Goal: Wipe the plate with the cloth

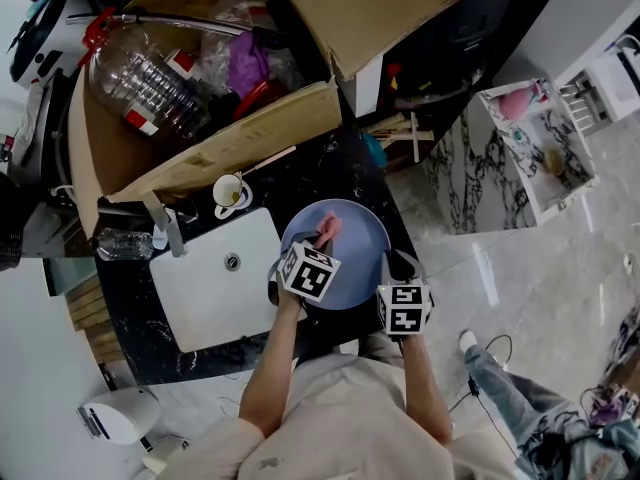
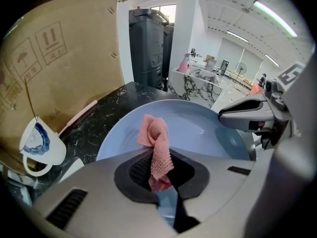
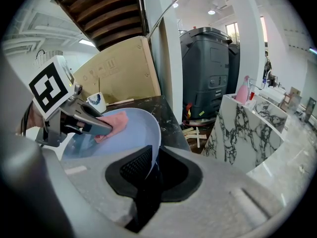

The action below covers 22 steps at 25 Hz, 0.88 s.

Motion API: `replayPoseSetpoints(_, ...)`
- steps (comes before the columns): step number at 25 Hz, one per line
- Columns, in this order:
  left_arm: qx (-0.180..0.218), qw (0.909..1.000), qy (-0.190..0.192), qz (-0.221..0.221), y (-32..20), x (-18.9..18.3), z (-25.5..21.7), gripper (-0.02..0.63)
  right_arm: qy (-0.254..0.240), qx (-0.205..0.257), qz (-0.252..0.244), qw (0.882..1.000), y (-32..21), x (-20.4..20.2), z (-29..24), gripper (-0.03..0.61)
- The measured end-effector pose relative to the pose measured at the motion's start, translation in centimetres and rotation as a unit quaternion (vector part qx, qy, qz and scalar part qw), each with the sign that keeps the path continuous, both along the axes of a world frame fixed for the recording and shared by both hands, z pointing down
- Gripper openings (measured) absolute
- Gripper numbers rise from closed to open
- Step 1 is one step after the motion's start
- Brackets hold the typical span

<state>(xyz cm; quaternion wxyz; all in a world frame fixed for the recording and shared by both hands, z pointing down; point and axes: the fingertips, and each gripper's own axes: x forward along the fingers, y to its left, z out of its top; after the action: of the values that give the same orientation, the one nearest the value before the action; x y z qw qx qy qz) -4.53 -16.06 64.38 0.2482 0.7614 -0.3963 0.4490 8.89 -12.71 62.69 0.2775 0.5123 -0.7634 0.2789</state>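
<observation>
A black marbled counter (image 1: 310,173) carries a white sink (image 1: 215,278), a white-and-blue mug (image 1: 230,193) and, behind them, a large open cardboard box (image 1: 230,143). Pale glossy floor tiles (image 1: 500,268) lie to the right. Over the counter, just beside the sink, the light blue plate (image 1: 355,238) is held by its rim, which the right gripper (image 3: 151,170) clamps between its jaws. The left gripper (image 2: 159,180) has its jaws pinched on the pink cloth (image 2: 157,143), whose free end sits over the plate's face.
</observation>
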Motion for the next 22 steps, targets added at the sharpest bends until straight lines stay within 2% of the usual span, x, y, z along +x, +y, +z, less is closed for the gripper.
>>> replayPoseSetpoints(6,-0.012,0.9996,-0.025,0.003,1.3,-1.5,-0.2,0.031,0.001,0.0,0.002,1.0,0.0,0.0,0.0,0.051)
replayPoseSetpoints(22,-0.05,0.9978,-0.032,0.03,5.3,-1.9,0.4,0.031,0.003,-0.002,0.006,1.0,0.1,-0.1,0.0,0.051)
